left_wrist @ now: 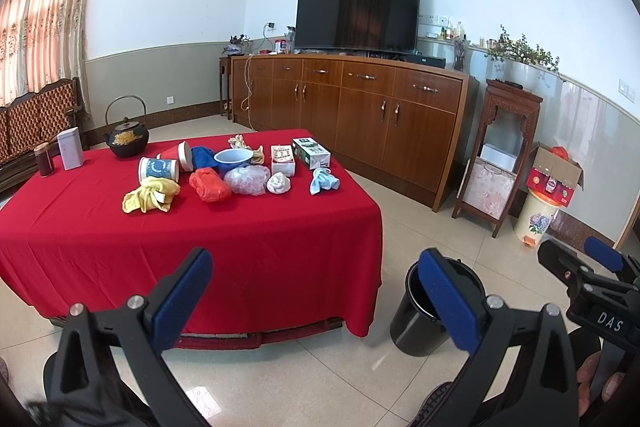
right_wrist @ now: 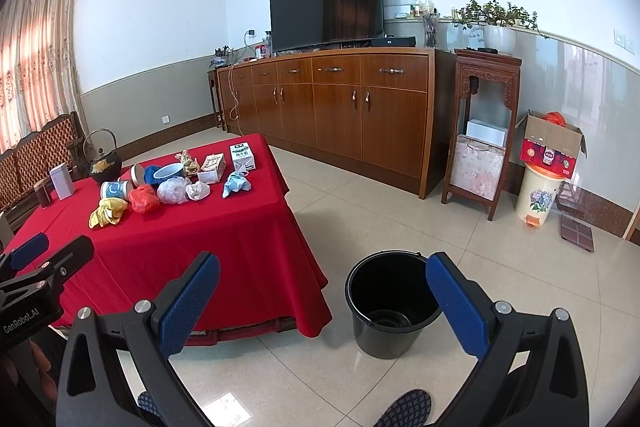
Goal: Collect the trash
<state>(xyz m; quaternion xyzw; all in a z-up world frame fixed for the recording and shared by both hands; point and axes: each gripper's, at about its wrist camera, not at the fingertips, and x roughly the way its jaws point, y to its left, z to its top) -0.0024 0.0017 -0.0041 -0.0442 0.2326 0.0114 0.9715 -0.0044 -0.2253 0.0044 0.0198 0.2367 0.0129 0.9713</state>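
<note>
A low table with a red cloth [left_wrist: 192, 227] [right_wrist: 192, 247] holds scattered trash: a yellow crumpled cloth [left_wrist: 150, 195] [right_wrist: 107, 211], an orange-red bag [left_wrist: 209, 185] [right_wrist: 144, 198], a clear plastic bag [left_wrist: 247, 179] [right_wrist: 173, 190], a white wad [left_wrist: 279, 183] [right_wrist: 197, 190], a light blue wad [left_wrist: 323, 181] [right_wrist: 236, 183], tipped paper cups [left_wrist: 158, 169] and cartons [left_wrist: 311, 153] [right_wrist: 242, 157]. A black bucket [left_wrist: 420, 311] [right_wrist: 390, 303] stands empty on the floor, right of the table. My left gripper [left_wrist: 316, 291] and right gripper [right_wrist: 322, 299] are open, empty, held short of the table.
A black teapot [left_wrist: 127, 139], a white tin [left_wrist: 70, 147] and a dark jar [left_wrist: 43, 159] stand at the table's far left. A blue bowl [left_wrist: 233, 159] sits among the trash. A wooden cabinet [left_wrist: 352, 107] with a TV, a side stand [left_wrist: 500, 155] and a floral bin [left_wrist: 536, 219] line the wall.
</note>
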